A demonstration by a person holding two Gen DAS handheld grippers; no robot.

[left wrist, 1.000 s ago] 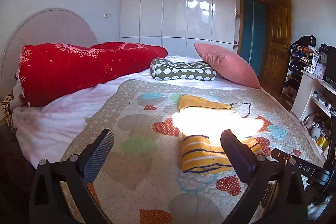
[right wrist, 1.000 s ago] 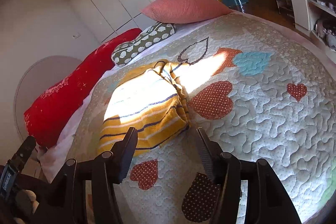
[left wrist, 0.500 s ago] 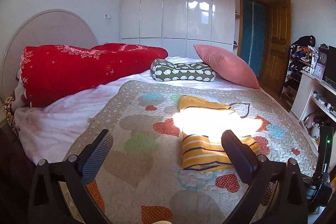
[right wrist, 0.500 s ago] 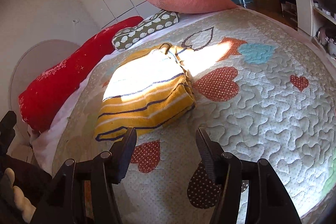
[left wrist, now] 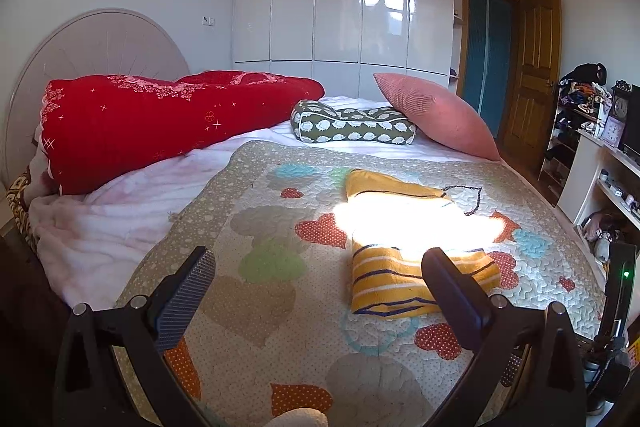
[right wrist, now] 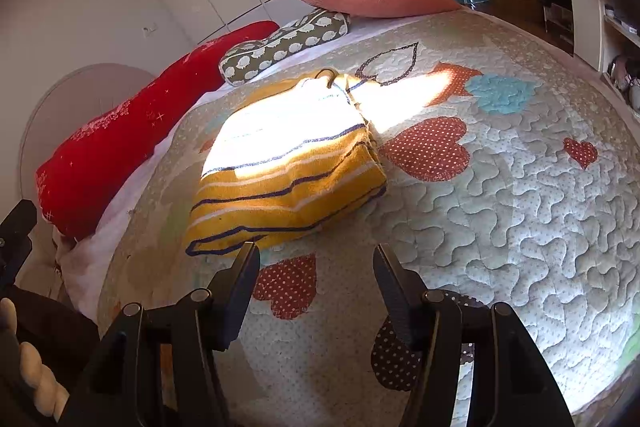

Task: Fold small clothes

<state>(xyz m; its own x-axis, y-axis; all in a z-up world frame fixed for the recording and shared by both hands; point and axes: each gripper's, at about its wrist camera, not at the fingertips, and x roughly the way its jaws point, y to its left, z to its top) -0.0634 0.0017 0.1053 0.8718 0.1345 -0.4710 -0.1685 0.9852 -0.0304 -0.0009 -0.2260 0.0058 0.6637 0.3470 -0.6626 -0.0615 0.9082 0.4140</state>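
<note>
Red quilted blanket [left wrist: 160,123]: bunched along the bed's left edge, by the rounded pale headboard [left wrist: 92,47].
Left gripper [left wrist: 316,267]: jaws spread wide, nothing between them, hovering over the near edge of the heart-patterned patchwork quilt [left wrist: 248,307].
Green cushion with white pattern [left wrist: 352,125]: at the far edge of the bed, touching the pink pillow [left wrist: 436,117] to its right.
Folded yellow knit garment with white and navy stripes [right wrist: 288,171]: lies flat mid-quilt, partly in a sunlit patch, its folded end toward the grippers.
Right gripper [right wrist: 316,263]: jaws parted and empty, just short of the garment's near edge, not touching it.
</note>
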